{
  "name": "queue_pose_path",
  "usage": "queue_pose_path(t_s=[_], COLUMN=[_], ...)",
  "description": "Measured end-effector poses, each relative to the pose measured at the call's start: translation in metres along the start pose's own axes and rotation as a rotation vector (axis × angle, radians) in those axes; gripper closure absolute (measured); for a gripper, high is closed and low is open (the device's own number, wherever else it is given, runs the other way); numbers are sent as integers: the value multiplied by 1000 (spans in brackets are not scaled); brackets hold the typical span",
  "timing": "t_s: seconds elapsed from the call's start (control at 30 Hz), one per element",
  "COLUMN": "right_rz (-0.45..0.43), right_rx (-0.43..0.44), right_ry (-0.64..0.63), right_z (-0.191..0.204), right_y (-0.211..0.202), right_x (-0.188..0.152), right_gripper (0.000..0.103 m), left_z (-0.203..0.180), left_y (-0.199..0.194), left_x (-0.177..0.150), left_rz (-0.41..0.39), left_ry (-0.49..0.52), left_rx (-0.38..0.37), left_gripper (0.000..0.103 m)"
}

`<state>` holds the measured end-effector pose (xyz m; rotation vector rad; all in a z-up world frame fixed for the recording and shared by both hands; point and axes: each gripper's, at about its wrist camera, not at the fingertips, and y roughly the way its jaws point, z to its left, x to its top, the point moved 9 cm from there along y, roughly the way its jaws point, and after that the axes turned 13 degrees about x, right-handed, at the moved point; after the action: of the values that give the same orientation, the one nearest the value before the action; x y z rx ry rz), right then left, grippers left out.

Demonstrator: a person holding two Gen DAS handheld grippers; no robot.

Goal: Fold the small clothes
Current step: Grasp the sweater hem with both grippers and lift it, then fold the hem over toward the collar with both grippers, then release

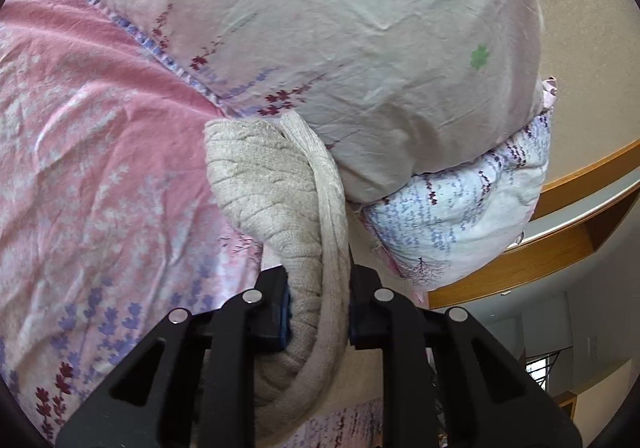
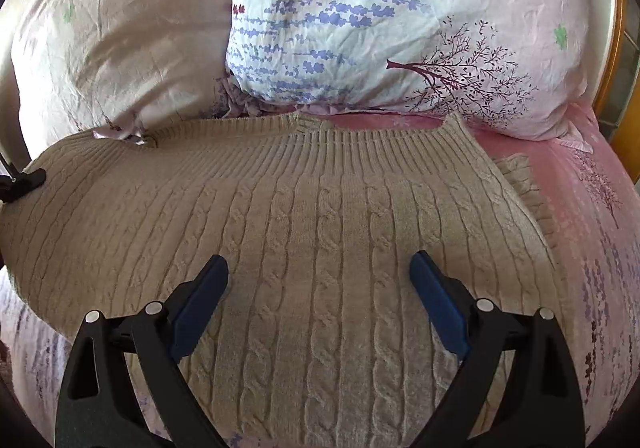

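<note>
A beige cable-knit sweater (image 2: 320, 216) lies spread on the bed, its ribbed hem toward the pillows. In the left wrist view, my left gripper (image 1: 318, 308) is shut on a bunched edge of the sweater (image 1: 276, 184), which rises in a fold from the jaws. In the right wrist view, my right gripper (image 2: 319, 280) is open and empty, hovering just above the middle of the sweater. The left gripper's tip (image 2: 24, 180) shows at the sweater's left edge.
The pink floral bedsheet (image 1: 80, 128) covers the bed. A pale pink pillow (image 1: 320, 28) rests on a lavender-print pillow (image 1: 460, 216) right behind the sweater; both show in the right view (image 2: 120, 48), (image 2: 360, 28). A wooden bed frame (image 1: 560, 248) is at right.
</note>
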<state>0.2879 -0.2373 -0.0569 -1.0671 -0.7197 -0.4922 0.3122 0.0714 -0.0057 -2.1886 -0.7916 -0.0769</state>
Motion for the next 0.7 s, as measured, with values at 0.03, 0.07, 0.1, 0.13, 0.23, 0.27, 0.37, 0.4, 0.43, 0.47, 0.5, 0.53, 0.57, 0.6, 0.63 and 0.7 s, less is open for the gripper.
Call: queue_pose_path(t_s=[0.03, 0.07, 0.1, 0.13, 0.23, 0.27, 0.37, 0.4, 0.43, 0.47, 0.5, 0.53, 0.57, 0.6, 0.63, 0.7], right_rz=[-15, -25, -34, -36, -38, -38, -40, -42, -45, -49, -53, -58, -64, -70, -75, -75], right_rx=[43, 72, 106, 129, 168, 177, 221, 236, 252, 271, 287, 311, 333, 363, 388, 436], right_ry=[16, 30, 43, 51, 68, 69, 82, 87, 93, 102, 109, 123, 138, 158, 176, 214], right_z=[-1, -2, -4, -6, -16, -19, -27, -28, -31, -33, -35, -37, -39, -42, -44, -50], right_y=[-6, -9, -14, -18, -26, -28, -37, -39, -42, -46, -48, -52, -56, -60, -63, -70], right_x=[2, 3, 4, 6, 8, 8, 7, 8, 8, 9, 9, 10, 10, 10, 10, 10], right_gripper=[9, 9, 9, 9, 9, 9, 9, 9, 9, 9, 9, 9, 9, 9, 9, 9], left_z=[-9, -20, -31, -42, -75, -83, -111, -119, -128, -139, -148, -155, -164, -172, -180, -194], left_y=[-1, -2, -1, 0, 7, 9, 21, 25, 29, 34, 39, 44, 51, 59, 67, 89], left_x=[0, -1, -3, -4, -12, -15, -24, -28, -32, -37, -42, -46, -54, -61, -69, -88], left_rz=[-3, -3, -2, -1, 7, 14, 43, 53, 61, 71, 80, 91, 101, 112, 127, 175], left_ry=[6, 14, 24, 36, 65, 71, 98, 114, 130, 147, 159, 167, 175, 178, 179, 169], left_rx=[-13, -29, -44, -56, -93, -105, -126, -131, -134, -138, -144, -151, -161, -169, -181, -205], left_gripper=[84, 84, 84, 84, 84, 84, 84, 84, 85, 85, 85, 85, 85, 85, 85, 85])
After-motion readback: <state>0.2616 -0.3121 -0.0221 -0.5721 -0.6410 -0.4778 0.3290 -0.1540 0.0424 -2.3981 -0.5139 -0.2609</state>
